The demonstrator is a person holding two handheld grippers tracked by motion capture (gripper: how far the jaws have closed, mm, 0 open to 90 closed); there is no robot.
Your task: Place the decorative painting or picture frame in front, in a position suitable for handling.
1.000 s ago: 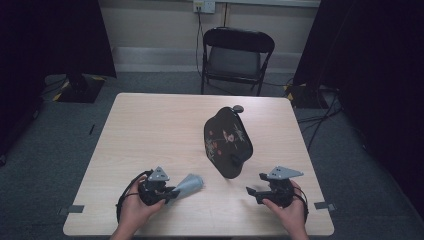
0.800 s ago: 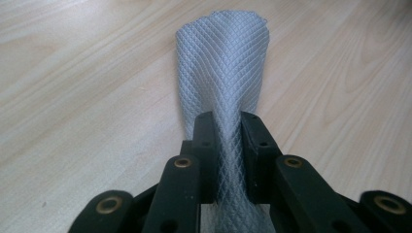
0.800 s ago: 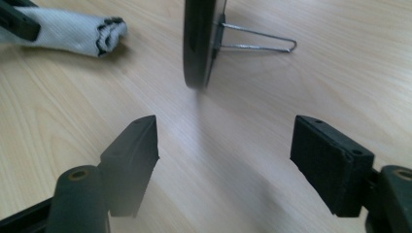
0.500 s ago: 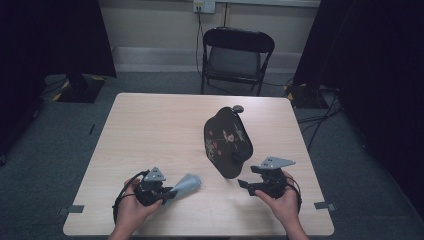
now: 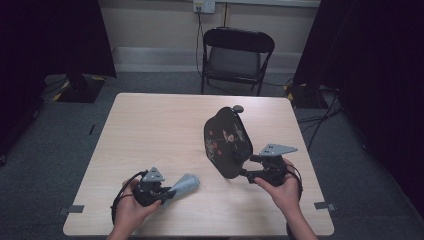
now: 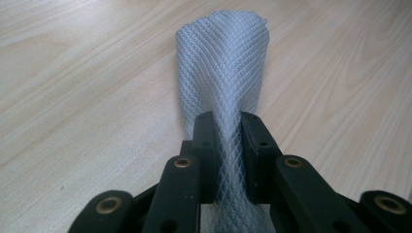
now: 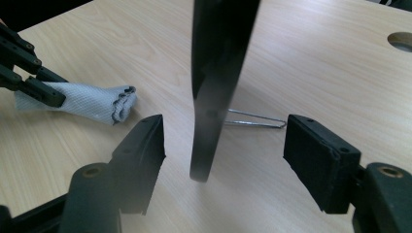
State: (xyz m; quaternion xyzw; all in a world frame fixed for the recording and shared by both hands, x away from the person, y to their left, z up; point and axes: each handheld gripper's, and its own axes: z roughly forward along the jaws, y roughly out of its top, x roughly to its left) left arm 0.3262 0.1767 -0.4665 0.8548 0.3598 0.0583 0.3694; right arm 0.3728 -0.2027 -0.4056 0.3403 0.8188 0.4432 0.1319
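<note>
On the counter (image 5: 150, 130), the cloth (image 5: 185, 184) lies near the front edge, at the left side. The left hand-held gripper (image 5: 162, 192) is just behind its near end, with the cloth between the jaws. To the right stands the fan-shaped panel (image 5: 226, 142), upright on a wire stand (image 7: 255, 119). Its lower edge is between the jaws of the right hand-held gripper (image 5: 245, 166), touching neither. Behind the counter stands a chair (image 5: 235, 57).
</note>
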